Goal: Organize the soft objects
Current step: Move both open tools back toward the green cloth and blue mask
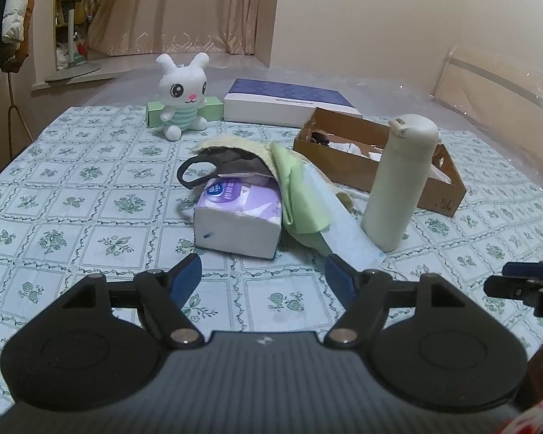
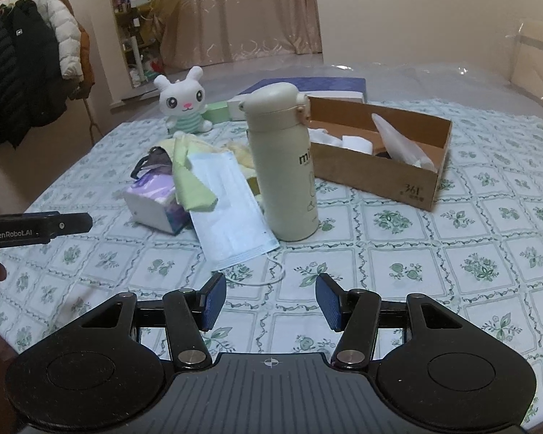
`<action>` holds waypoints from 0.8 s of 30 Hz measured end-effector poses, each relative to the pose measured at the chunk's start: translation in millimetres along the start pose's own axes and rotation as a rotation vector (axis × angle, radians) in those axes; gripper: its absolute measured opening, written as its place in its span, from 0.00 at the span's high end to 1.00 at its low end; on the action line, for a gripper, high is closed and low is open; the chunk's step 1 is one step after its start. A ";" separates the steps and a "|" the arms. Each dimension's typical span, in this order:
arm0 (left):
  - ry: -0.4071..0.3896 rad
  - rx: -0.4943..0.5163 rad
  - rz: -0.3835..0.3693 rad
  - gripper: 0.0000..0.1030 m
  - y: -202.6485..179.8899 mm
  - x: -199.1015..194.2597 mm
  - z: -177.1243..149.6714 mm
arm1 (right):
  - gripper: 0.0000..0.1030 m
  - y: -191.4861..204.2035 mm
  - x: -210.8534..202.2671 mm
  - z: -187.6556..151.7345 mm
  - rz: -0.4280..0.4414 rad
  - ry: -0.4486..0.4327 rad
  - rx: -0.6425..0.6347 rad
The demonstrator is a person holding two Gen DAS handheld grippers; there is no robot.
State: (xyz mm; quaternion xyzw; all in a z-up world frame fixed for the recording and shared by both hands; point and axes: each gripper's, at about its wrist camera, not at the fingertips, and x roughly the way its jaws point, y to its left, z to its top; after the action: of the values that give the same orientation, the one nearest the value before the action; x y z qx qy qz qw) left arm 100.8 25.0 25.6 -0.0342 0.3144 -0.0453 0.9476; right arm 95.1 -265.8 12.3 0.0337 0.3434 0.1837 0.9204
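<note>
A pile of soft things lies mid-table: a purple tissue pack [image 1: 235,217] [image 2: 155,199], a dark face mask [image 1: 213,166] [image 2: 152,159], a green cloth [image 1: 300,195] [image 2: 192,184], a light blue face mask [image 1: 344,231] [image 2: 228,206] and a cream cloth [image 1: 231,144] beneath. A white plush rabbit [image 1: 182,94] [image 2: 184,105] sits at the back. My left gripper [image 1: 264,282] is open and empty, just short of the tissue pack. My right gripper [image 2: 269,300] is open and empty, just short of the blue mask's ear loop [image 2: 271,275].
A cream bottle [image 1: 398,184] [image 2: 284,162] stands upright right of the pile. An open cardboard box [image 1: 441,188] [image 2: 380,173] holding white items sits behind it. A blue-and-white flat box [image 1: 289,105] and a green box [image 1: 213,108] lie at the back. Coats [image 2: 25,72] hang at the left.
</note>
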 end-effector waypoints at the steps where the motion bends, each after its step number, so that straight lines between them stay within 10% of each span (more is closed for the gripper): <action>1: 0.000 0.002 -0.004 0.30 -0.7 -0.2 -0.1 | 0.47 1.7 -0.3 0.2 -0.001 -0.002 -0.003; 24: 0.044 0.034 -0.025 0.30 5.3 26.5 -1.7 | 0.47 28.6 56.0 4.9 0.040 0.047 -0.100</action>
State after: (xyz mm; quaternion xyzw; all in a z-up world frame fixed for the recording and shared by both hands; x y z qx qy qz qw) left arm 121.3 27.4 8.0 -0.0210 0.3341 -0.0631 0.9402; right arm 128.2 -218.6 -13.3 -0.0096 0.3544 0.2196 0.9089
